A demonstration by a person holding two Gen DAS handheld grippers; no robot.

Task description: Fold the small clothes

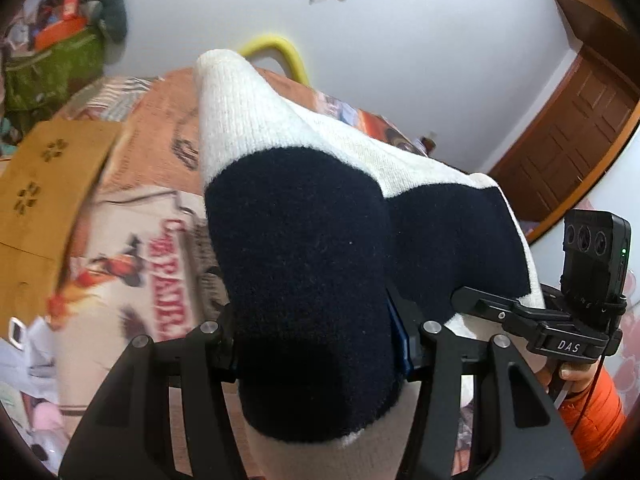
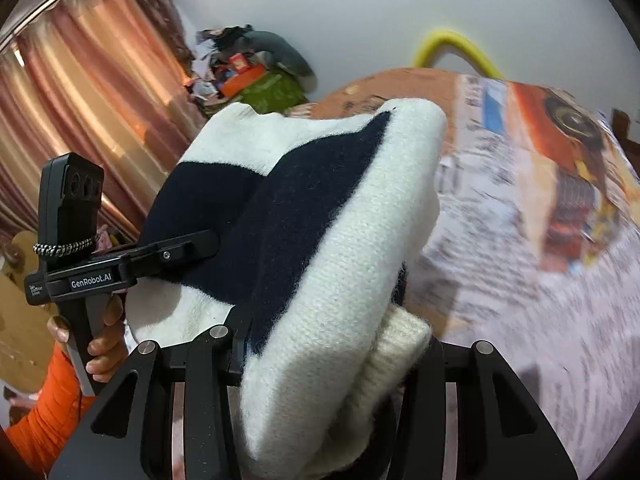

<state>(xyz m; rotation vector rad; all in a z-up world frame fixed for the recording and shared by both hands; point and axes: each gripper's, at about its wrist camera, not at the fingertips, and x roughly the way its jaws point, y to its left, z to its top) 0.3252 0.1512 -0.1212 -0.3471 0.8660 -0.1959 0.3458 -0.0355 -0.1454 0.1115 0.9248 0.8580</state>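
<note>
Left wrist view: my left gripper (image 1: 320, 344) has its jaws clamped on the sweater (image 1: 304, 264); my right gripper (image 2: 320, 344) pinches its other end, lifted above the bed (image 2: 520, 264).

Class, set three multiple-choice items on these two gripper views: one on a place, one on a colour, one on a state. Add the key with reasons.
1. Where does the yellow tube stand?
A. beyond the bed's far edge
B. on the door
C. in the left gripper

2. The knit garment is
A. red and green
B. white and navy
C. all grey

3. The garment is
A. flat on the bed
B. hung on the door
C. held up by both grippers

Key: 1 A, it arches behind the bed. 2 B, both colours show. 3 C, the left gripper and right gripper clamp it.
</note>
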